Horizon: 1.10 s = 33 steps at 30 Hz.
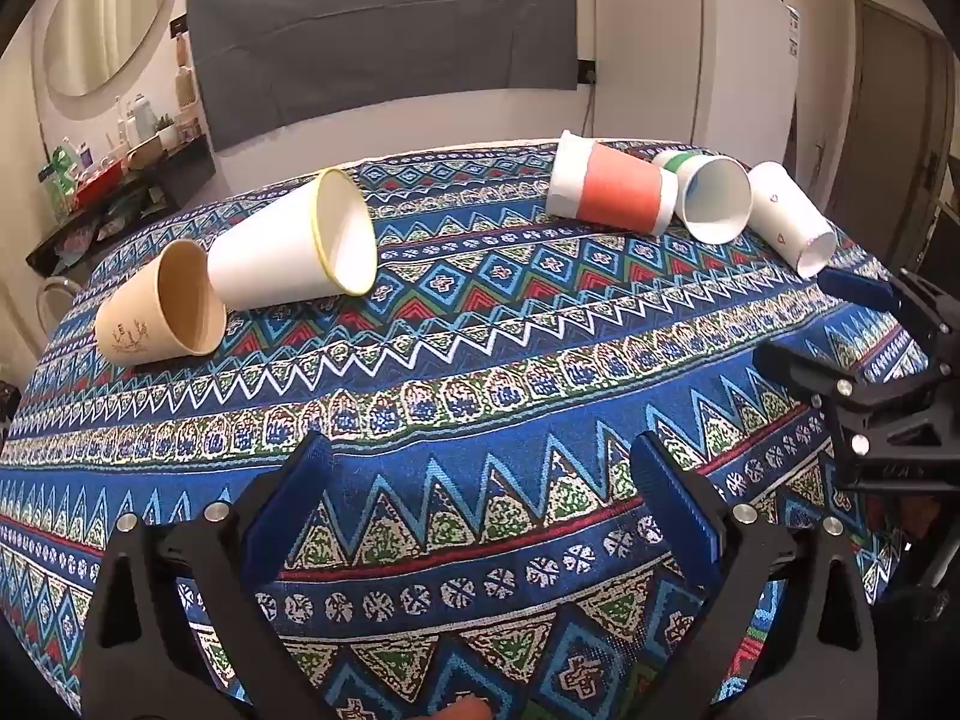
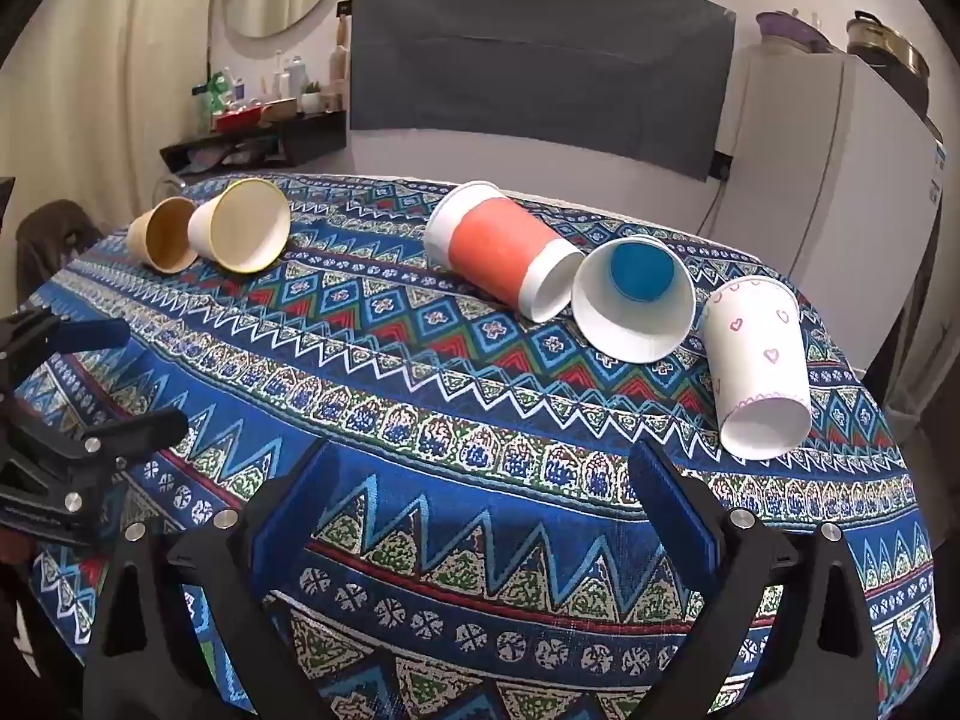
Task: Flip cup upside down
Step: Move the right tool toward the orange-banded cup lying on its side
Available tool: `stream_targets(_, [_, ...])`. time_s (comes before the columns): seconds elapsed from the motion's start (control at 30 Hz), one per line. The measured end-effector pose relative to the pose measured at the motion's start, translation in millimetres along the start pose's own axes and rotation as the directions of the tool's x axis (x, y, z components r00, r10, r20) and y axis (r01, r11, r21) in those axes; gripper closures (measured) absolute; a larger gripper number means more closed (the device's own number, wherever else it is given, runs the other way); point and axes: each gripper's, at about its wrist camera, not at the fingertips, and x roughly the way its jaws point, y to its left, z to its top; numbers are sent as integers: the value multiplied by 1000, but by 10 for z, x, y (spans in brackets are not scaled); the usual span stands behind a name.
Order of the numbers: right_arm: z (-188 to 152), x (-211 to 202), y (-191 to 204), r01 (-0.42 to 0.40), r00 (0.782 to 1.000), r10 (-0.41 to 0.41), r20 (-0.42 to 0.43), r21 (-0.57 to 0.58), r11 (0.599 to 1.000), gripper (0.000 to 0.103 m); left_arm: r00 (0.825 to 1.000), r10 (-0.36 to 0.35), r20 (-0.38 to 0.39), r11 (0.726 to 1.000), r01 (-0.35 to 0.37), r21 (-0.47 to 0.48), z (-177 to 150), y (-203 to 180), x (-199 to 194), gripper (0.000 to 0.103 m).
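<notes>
Several paper cups lie on their sides on the patterned tablecloth (image 1: pixel 480 360). At left lie a tan cup (image 1: pixel 157 307) and a white cup with a gold rim (image 1: pixel 288 246). At right lie a red-sleeved cup (image 1: pixel 612 191), a cup with a green band (image 1: pixel 708 195) and a white heart-print cup (image 1: pixel 789 216). In the right wrist view they show as tan (image 2: pixel 161 235), gold-rimmed (image 2: pixel 243 228), red-sleeved (image 2: pixel 504 249), blue-bottomed (image 2: pixel 636 300) and heart-print (image 2: pixel 757 366). My left gripper (image 1: pixel 480 468) is open and empty above the cloth. My right gripper (image 2: pixel 480 468) is open and empty, short of the heart-print cup.
The right gripper shows at the right edge of the left wrist view (image 1: pixel 864 342); the left gripper shows at the left edge of the right wrist view (image 2: pixel 78 396). A white fridge (image 1: pixel 690 60), a grey cloth on the wall (image 1: pixel 384 30) and a cluttered shelf (image 1: pixel 108 180) stand behind the table.
</notes>
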Motion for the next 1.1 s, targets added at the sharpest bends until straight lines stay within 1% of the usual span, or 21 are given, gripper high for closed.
stream_targets(0.23, [18,33,47,-23,1000,22,-18,-33,999,10,998,-50,-39,998,49,-35,31,87,58,6])
stream_targets(0.37, [51,44,116,-49,998,47,-35,-46,998,10,998,-48,-43,999,47,-25,37,109,65,6])
stream_targets(0.5, [89,99,95,-96,994,93,-57,-36,995,10,998,-46,-44,999,45,-19,62,151,61,6])
stream_targets(0.57, [160,94,98,-99,994,97,-55,-43,994,10,998,-47,-43,999,47,-18,80,189,58,6])
stream_targets(0.63, [229,63,84,-109,994,108,-16,-41,993,10,998,-42,-42,999,41,-19,98,215,61,6])
stream_targets(0.73, [373,98,29,-131,991,131,-21,-2,991,10,999,-26,-40,999,25,-21,129,272,75,6])
stream_targets(0.77, [427,148,7,-131,990,131,-50,1,991,10,999,-22,-42,1000,21,-22,139,292,78,6])
stream_targets(0.8, [483,183,-21,-145,988,145,-58,16,989,10,999,-23,-45,999,22,-24,153,316,85,6])
stream_targets(0.9, [610,266,-74,-164,985,165,-50,33,986,10,998,-29,-48,999,28,-23,209,370,88,6])
stream_targets(0.97, [702,341,-104,-162,985,164,-47,41,986,10,999,-22,-41,1000,22,-13,252,395,77,6])
stream_targets(1.03, [789,442,-134,-155,985,158,-66,47,987,10,999,-9,-34,1000,9,3,307,422,70,6])
stream_targets(1.1, [869,542,-111,-134,989,136,-67,28,991,10,999,-7,-32,1000,7,7,369,464,68,6])
